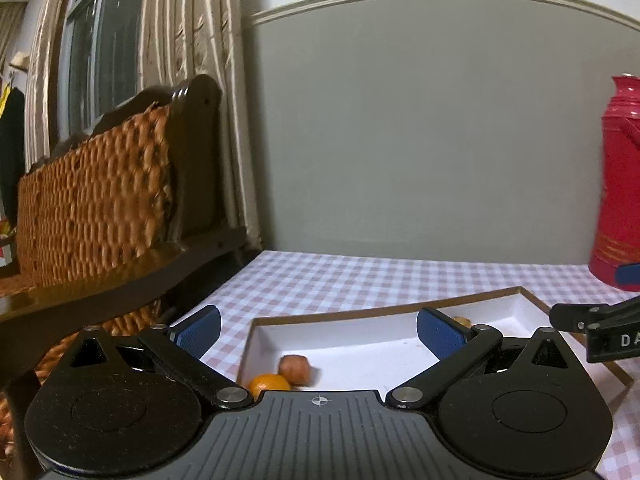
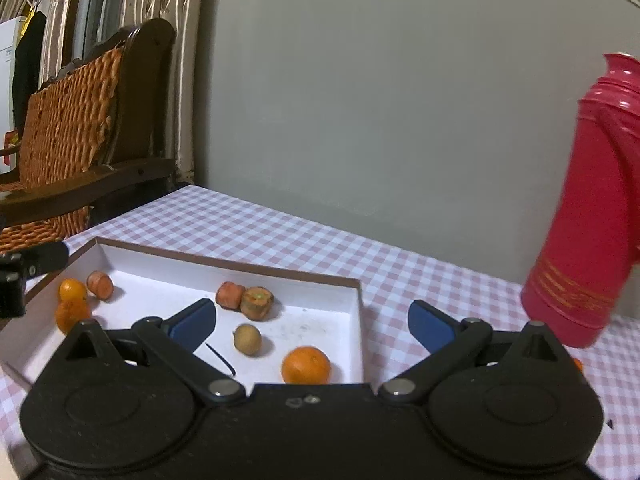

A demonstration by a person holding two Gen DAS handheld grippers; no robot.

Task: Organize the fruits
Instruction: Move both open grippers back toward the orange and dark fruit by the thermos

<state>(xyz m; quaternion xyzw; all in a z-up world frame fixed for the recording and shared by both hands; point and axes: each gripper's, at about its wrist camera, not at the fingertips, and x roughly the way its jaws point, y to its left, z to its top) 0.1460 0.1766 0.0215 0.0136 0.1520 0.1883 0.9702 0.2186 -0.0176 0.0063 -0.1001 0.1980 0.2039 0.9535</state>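
Both grippers, left and right, are hovering wide open and empty over the tray, fruits lying inside, flask at 3 o'clock.

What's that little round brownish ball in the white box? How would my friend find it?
Look in the white box on the checked tablecloth. Near the front, left of the big orange and in front of the two carrot chunks, sits the small ball. It is the only dull tan fruit there; everything around it is orange.
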